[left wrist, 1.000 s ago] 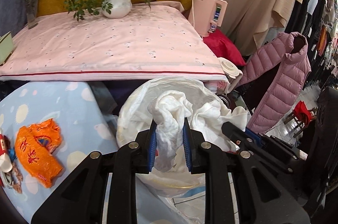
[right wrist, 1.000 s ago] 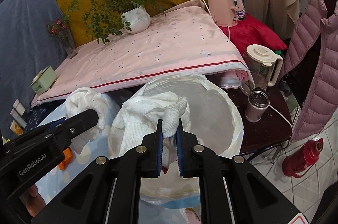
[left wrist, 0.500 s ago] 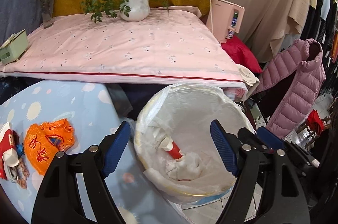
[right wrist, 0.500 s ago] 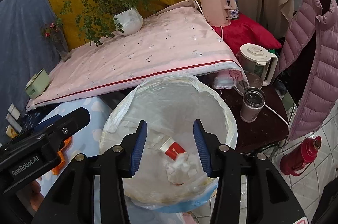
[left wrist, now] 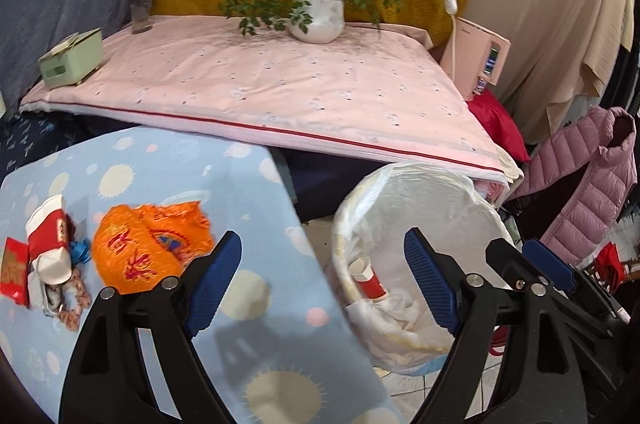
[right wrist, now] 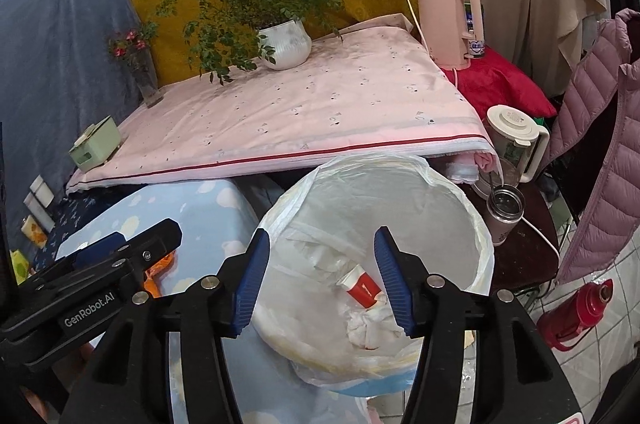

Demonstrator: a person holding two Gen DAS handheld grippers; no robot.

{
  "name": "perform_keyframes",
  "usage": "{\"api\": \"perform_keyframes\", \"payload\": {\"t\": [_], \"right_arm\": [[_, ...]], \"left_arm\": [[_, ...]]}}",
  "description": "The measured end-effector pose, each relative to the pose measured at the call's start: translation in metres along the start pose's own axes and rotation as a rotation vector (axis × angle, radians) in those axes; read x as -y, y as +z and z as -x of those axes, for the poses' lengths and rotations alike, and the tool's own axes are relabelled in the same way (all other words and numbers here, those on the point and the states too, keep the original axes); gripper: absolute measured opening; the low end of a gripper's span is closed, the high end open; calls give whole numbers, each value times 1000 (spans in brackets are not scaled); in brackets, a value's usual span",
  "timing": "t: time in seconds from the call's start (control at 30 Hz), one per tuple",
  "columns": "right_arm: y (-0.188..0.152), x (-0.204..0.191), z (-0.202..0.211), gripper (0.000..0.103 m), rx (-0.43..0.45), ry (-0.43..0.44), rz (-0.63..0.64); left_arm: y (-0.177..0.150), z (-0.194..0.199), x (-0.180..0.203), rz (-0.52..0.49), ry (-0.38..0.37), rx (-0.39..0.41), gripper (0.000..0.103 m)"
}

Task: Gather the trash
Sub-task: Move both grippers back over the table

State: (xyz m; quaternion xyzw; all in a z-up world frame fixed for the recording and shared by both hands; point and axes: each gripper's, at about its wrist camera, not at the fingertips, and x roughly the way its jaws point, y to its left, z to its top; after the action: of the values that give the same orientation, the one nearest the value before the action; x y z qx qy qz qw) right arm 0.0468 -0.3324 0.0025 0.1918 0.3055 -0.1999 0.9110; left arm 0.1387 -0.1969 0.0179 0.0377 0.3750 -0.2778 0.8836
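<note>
Tissue wad and red tube lie in lined bin. My left gripper and right gripper opening, both empty. Orange bag and wrappers left on near-left table.

The bin liner is thin, translucent, crinkled plastic. The orange bag looks glossy and creased. The blue tablecloth is matt cloth; the far pot is glazed ceramic.

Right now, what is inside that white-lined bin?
Inside the bin: a red-and-white tube resting on crumpled white tissues. Anything beneath the tissues is covered.
</note>
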Motion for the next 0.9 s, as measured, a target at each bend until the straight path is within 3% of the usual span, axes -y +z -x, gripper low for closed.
{"api": "perform_keyframes", "payload": {"t": [0.33, 0.67, 0.9], "right_arm": [[-9, -50, 2, 57, -16, 58, 63], [-33, -121, -8, 57, -74, 134, 150], [-55, -177, -19, 57, -124, 194, 228]], "left_arm": [[-15, 19, -66, 88, 98, 5, 81], [-38, 41, -143, 160, 233, 14, 89], [-59, 56, -207, 238, 305, -8, 89]]}}
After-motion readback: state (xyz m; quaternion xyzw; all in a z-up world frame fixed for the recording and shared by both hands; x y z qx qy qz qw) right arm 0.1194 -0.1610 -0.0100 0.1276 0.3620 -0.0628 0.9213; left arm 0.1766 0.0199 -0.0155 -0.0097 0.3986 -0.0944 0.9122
